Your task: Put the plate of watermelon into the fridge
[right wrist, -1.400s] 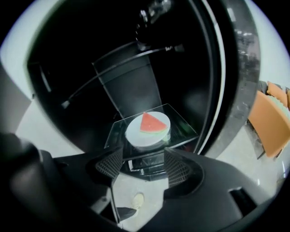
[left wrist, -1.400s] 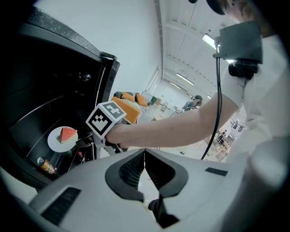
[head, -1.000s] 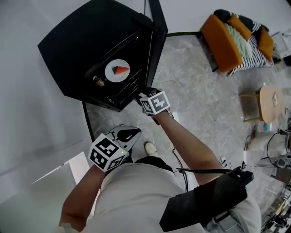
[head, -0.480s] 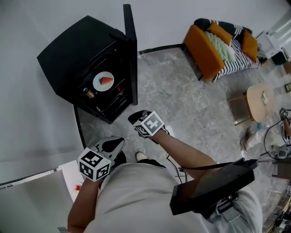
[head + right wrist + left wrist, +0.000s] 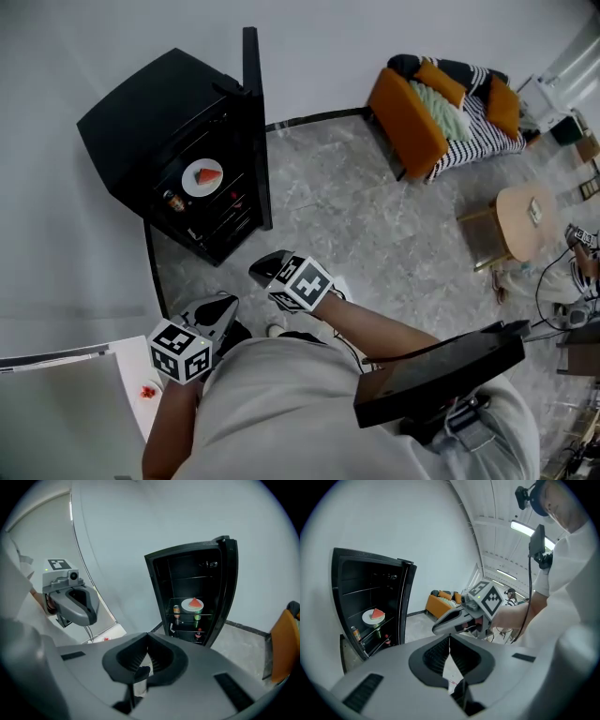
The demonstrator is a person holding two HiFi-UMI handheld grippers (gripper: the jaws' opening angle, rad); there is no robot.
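Inside fridge (image 5: 141, 131), one plate (image 5: 191, 180), one watermelon slice (image 5: 207, 174), perhaps three drinks (image 5: 176, 610), two hand-held grippers (image 5: 449, 641) (image 5: 147, 656) clenched, empty

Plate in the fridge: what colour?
White plate, with a red watermelon slice on it. Clearest in the head view.

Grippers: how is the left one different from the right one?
The right gripper reaches further forward, nearer the open fridge; the left gripper sits close to the person's body. The left gripper is beside a white surface; the right gripper is over the grey floor. Both are shut, empty, and carry a marker cube.
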